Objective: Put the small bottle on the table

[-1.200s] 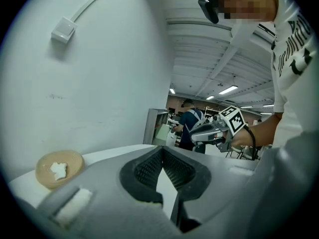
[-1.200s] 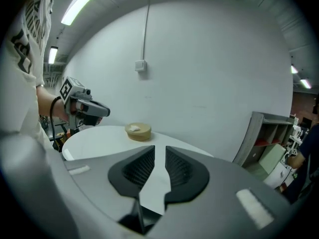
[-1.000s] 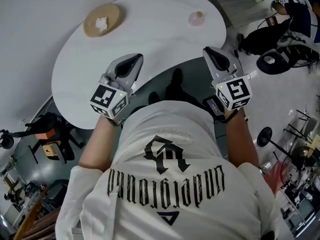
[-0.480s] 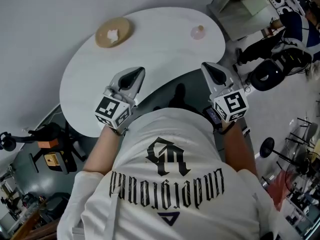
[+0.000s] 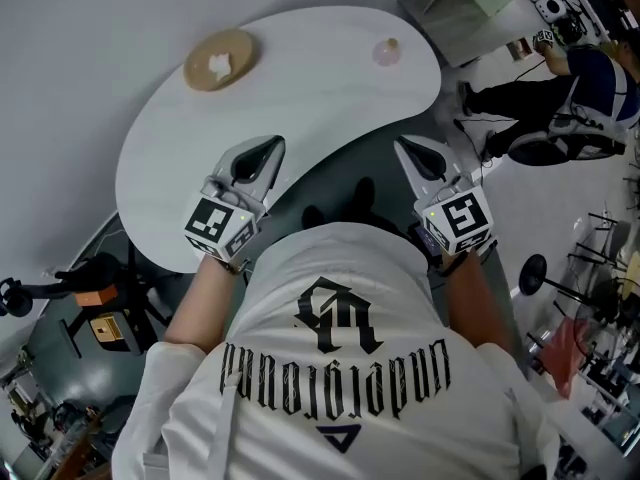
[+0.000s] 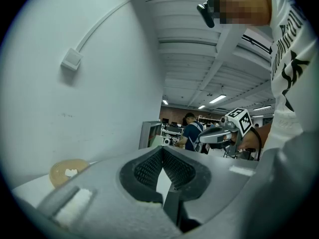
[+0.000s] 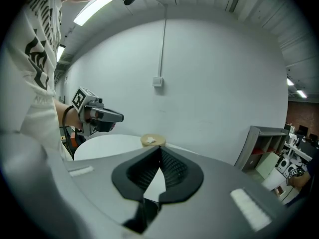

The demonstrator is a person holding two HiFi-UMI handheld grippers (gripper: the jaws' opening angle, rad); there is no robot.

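On the white kidney-shaped worktop [image 5: 300,78], far left, lies a round tan disc [image 5: 218,58] bearing a white lump [image 5: 219,64]. The left tongs [image 5: 270,146] hover over the worktop's near edge, jaws together on nothing. The right tongs [image 5: 404,146] hang just off that edge, likewise closed and empty. The small pale-pink bottle [image 5: 386,50] stands at the worktop's far right, well apart from both. Placing looks done; best keep the 2 tongs away from that far-right corner while leaving.

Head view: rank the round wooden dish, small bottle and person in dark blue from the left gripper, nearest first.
1. Round wooden dish, table's far left, ahead of the left gripper.
2. Small bottle, table's far right.
3. Person in dark blue, off the table, upper right.
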